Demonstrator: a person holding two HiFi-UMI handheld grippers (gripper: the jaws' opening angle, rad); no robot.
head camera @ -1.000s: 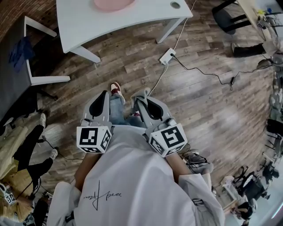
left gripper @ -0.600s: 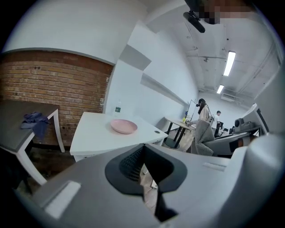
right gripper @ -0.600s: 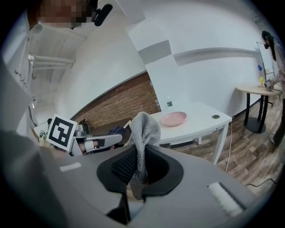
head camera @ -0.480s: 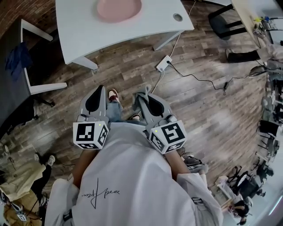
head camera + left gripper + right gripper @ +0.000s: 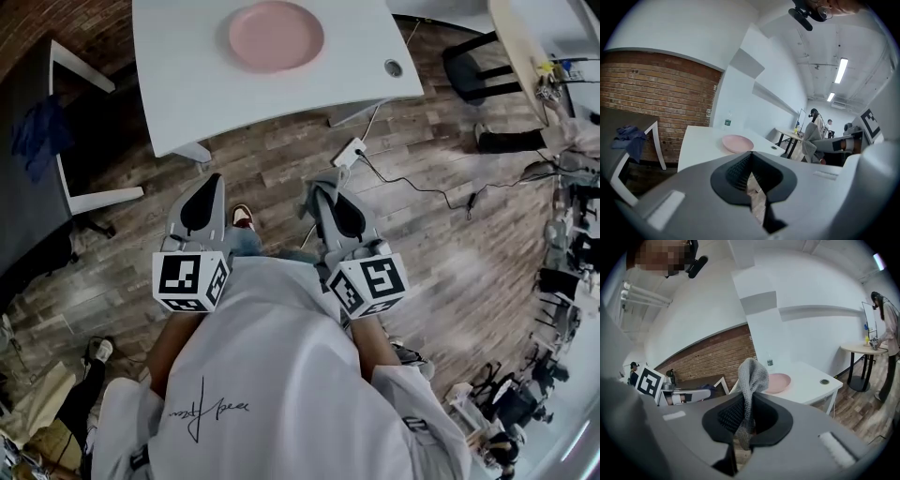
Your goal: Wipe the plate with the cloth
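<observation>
Our left gripper (image 5: 750,176) has its jaws together, empty; our right gripper (image 5: 745,418) is clamped on the grey cloth (image 5: 752,373). The pink plate (image 5: 277,36) lies on the white table (image 5: 187,84), far ahead of both.

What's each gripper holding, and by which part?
Right gripper: grey cloth, pinched mid-length, bunched end poking above the jaws. Left gripper: shut, nothing held.
</observation>
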